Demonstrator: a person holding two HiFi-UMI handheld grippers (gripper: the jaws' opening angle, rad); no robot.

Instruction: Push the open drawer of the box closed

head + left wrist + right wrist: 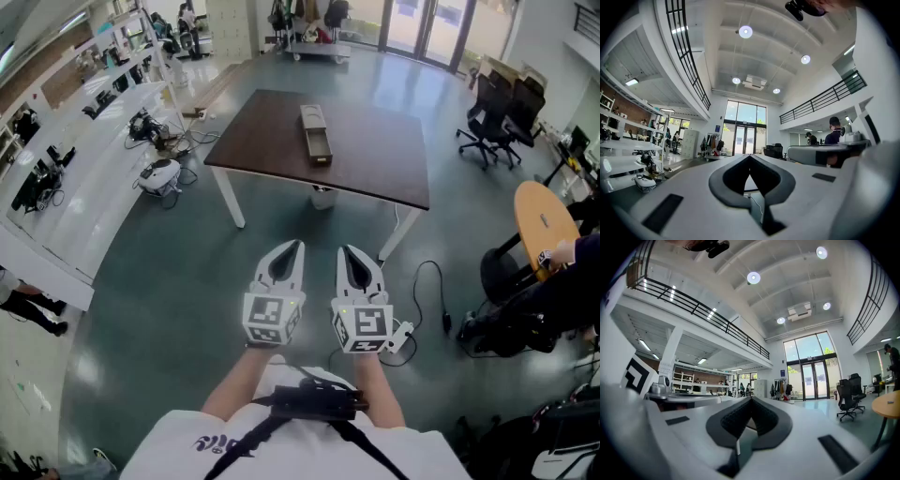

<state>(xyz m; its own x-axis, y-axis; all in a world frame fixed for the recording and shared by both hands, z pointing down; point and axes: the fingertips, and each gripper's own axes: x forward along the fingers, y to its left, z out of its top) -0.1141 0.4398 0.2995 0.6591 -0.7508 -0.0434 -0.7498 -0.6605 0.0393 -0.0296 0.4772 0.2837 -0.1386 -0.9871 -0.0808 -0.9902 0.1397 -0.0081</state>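
Head view shows the box point(313, 120) lying mid-table point(262, 141), its drawer point(320, 148) standing out toward the table's near edge, so the push has not begun. The left gripper point(296, 249) and right gripper point(346, 253) hang side by side well short of the table, each with jaws closed tip to tip on nothing. By my reading, the whole approach and the push itself are left.

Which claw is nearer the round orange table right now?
Right. The right claw has the orange table off to its right. The left claw sits beside it on the side away from that table, so it is farther off.
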